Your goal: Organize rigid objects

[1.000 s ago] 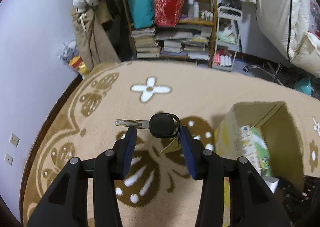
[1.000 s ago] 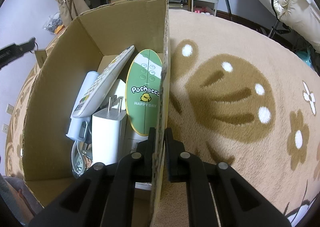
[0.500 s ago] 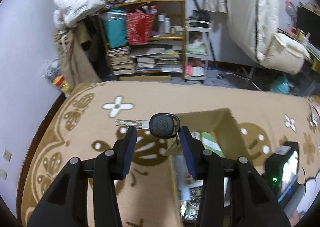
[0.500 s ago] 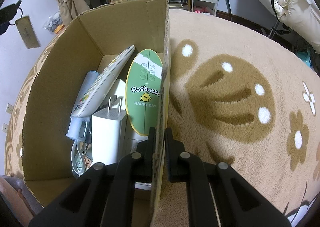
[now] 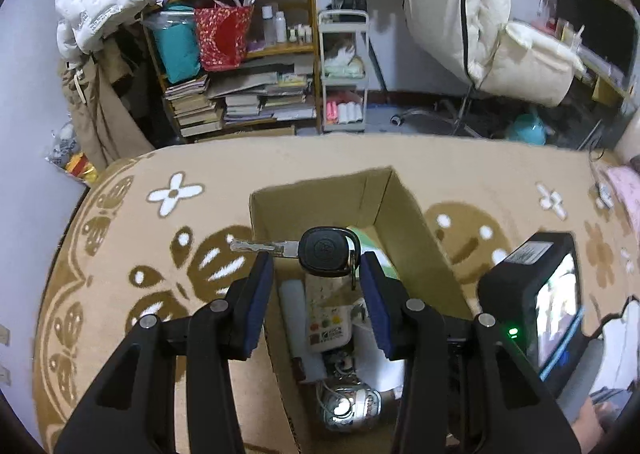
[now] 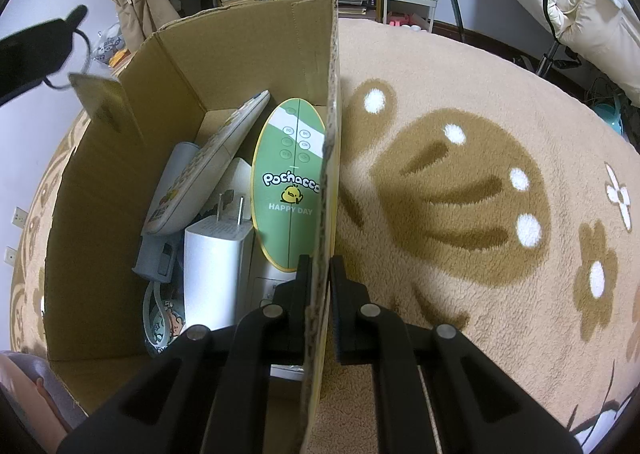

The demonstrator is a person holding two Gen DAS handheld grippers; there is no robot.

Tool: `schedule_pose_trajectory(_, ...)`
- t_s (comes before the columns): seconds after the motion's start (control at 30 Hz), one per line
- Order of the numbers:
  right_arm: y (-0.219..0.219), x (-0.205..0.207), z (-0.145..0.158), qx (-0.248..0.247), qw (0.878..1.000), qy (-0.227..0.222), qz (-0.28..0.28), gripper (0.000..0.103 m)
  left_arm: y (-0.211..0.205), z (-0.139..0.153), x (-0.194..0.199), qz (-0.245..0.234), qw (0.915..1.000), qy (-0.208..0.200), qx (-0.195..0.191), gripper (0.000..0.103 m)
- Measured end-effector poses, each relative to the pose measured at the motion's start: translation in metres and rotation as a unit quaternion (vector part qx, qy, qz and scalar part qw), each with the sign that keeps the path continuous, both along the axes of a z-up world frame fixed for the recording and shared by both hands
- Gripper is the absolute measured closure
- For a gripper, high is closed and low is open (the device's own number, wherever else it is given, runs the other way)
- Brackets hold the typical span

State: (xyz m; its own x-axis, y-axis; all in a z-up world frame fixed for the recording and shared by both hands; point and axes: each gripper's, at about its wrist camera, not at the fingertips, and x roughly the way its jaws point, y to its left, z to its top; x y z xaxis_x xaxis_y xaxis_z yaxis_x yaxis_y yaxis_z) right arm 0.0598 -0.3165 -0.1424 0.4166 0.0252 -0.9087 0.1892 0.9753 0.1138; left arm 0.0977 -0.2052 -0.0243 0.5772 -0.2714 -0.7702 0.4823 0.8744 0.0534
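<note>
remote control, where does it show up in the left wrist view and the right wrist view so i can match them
Left wrist view: the remote control lies in the cardboard box, low in the middle, between the jaws and below the held car key.
Right wrist view: the remote control leans left of centre, above the white charger.
Shared landmark: the green Pochacco card, also at.

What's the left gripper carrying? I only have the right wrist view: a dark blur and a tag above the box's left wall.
Observer: A car key, black head, metal blade pointing left, held across the left gripper fingertips.
Operator: Is it over the box?
Observer: Yes. In the left wrist view it hangs above the open box, with the remote right below.
Operator: Released?
Observer: No. The key sits up between the blue pads, not in the box.
</note>
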Motion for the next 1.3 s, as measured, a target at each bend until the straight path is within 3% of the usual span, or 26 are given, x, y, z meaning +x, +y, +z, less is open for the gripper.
schedule_pose_trajectory(0.3,0.0,0.001,-0.001,0.002,1.0,0.0,0.0,0.093,0.001,-0.031,0.013,0.02,0.9989,0.031,0.029,0.06)
schedule_pose_trajectory(0.57,-0.001,0.001,0.0,0.003,1.0,0.0,0.0,0.093,0.005,-0.034,0.017,0.026,0.9983,0.037,0.036,0.058)
schedule_pose_trajectory(0.63,-0.001,0.001,0.0,0.004,1.0,0.0,-0.001,0.093,0.006,-0.033,0.016,0.027,0.9984,0.034,0.037,0.049)
schedule_pose_trajectory(0.83,-0.001,0.001,0.0,0.01,1.0,0.001,-0.003,0.092,0.009,-0.025,0.014,0.037,0.9983,0.024,0.039,0.044)
schedule_pose_trajectory(0.87,-0.001,0.002,0.0,0.012,1.0,0.002,-0.004,0.092,0.009,-0.023,0.013,0.038,0.9981,0.024,0.041,0.039)
schedule_pose_trajectory(0.93,-0.003,0.002,0.0,0.015,1.0,0.002,-0.005,0.092,0.01,-0.017,0.013,0.045,0.9978,0.018,0.044,0.018)
schedule_pose_trajectory(1.2,-0.008,-0.001,0.019,0.026,0.999,-0.028,-0.014,0.09,0.028,-0.001,0.003,0.065,0.9974,0.0,0.03,0.009)
schedule_pose_trajectory(1.3,-0.007,-0.004,0.027,0.032,0.999,-0.041,-0.011,0.08,0.04,0.007,-0.004,0.078,0.9966,-0.006,0.027,0.007)
